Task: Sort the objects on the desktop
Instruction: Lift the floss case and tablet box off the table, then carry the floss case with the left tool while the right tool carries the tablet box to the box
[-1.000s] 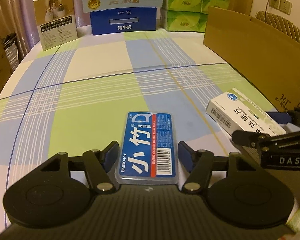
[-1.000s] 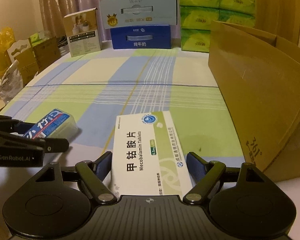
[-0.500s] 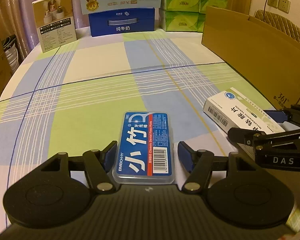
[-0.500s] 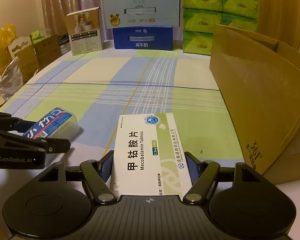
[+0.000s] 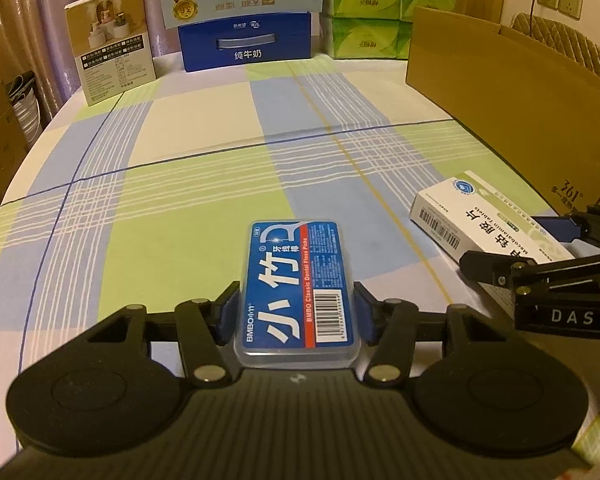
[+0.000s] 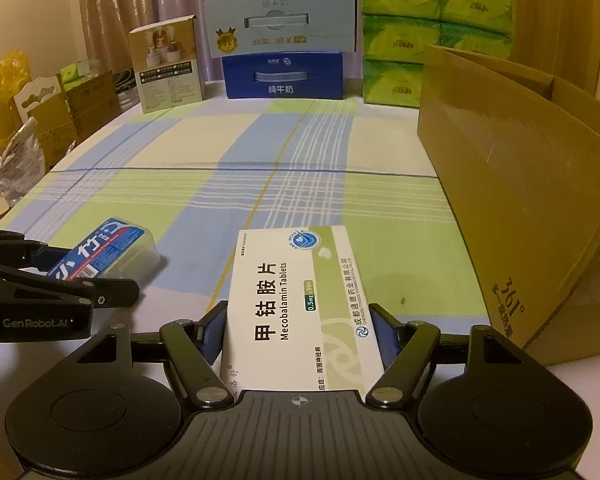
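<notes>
Two grippers, two items, one each. Left gripper (image 5: 296, 312) has its blue fingers (image 5: 227, 309) pressed against both long sides of the floss pick case (image 5: 294, 280), so it reads as clamped; the case points forward, near end tucked in by the gripper body. Cannot tell if it's lifted or resting on the worktop (image 5: 180, 208). Right gripper (image 6: 298, 330) is the same story on the tablet box (image 6: 300, 300): fingers (image 6: 214, 334) touching both sides of the box, grip looks closed on it, box low over or on the checked cloth. Step in hand, my read: pick phase done on both sides, transport not yet started. Next move likely needs a lift clear of the cloth, then carry toward the open cardboard box (image 6: 520, 200) on the right, which I'm guessing is the destination; right item is near it, left has further to go. Watch the two grippers crossing, they sit close side by side. Count: one floss case, one tablet box, one cardboard box. Background stock: two milk cartons (image 5: 246, 40) stacked, one small product box (image 5: 110, 42), one tissue pack stack (image 6: 436, 36).
</notes>
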The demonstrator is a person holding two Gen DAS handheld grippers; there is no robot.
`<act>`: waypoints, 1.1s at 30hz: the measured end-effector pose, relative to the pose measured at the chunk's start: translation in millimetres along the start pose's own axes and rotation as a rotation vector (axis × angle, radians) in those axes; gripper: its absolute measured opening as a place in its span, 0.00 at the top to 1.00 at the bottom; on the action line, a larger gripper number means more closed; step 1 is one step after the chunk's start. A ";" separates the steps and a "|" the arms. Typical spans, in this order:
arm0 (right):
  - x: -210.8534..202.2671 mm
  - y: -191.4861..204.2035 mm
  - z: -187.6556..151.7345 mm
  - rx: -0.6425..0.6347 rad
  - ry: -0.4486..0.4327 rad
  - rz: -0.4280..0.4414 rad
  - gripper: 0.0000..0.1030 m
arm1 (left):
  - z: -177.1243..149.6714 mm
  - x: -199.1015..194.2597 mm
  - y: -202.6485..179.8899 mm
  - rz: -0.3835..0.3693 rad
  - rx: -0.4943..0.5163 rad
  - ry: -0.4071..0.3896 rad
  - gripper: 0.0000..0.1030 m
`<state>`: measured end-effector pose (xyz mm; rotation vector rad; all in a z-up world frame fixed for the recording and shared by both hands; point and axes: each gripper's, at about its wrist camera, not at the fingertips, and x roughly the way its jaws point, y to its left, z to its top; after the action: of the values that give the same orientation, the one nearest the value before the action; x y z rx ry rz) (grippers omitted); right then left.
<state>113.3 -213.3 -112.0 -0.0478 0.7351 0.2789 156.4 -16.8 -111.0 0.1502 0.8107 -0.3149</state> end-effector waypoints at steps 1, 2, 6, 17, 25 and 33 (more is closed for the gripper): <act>-0.7 -0.2 0.3 0.002 -0.003 -0.001 0.33 | 0.0 -0.8 0.2 -0.006 -0.001 -0.001 0.50; -1.3 -0.2 0.4 0.002 -0.005 -0.002 0.33 | 0.1 -2.1 -0.1 -0.008 0.002 -0.005 0.50; -3.6 1.3 1.3 -0.001 -0.011 -0.002 0.33 | 1.2 -5.2 -3.0 -0.007 0.010 -0.013 0.50; -10.2 5.1 1.8 -0.011 -0.007 -0.007 0.33 | 4.4 -10.6 -5.8 -0.013 0.000 0.005 0.50; -33.5 3.7 20.8 -0.005 -0.042 -0.029 0.33 | 10.9 -27.2 -18.9 -0.013 -0.046 0.007 0.50; -69.2 -3.4 30.6 0.027 -0.077 -0.041 0.33 | 24.4 -62.4 -37.8 -0.014 -0.088 -0.024 0.50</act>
<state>85.3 -228.5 -43.2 -0.0267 0.6602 0.2300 120.3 -45.0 -49.1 0.0581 0.8010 -0.2936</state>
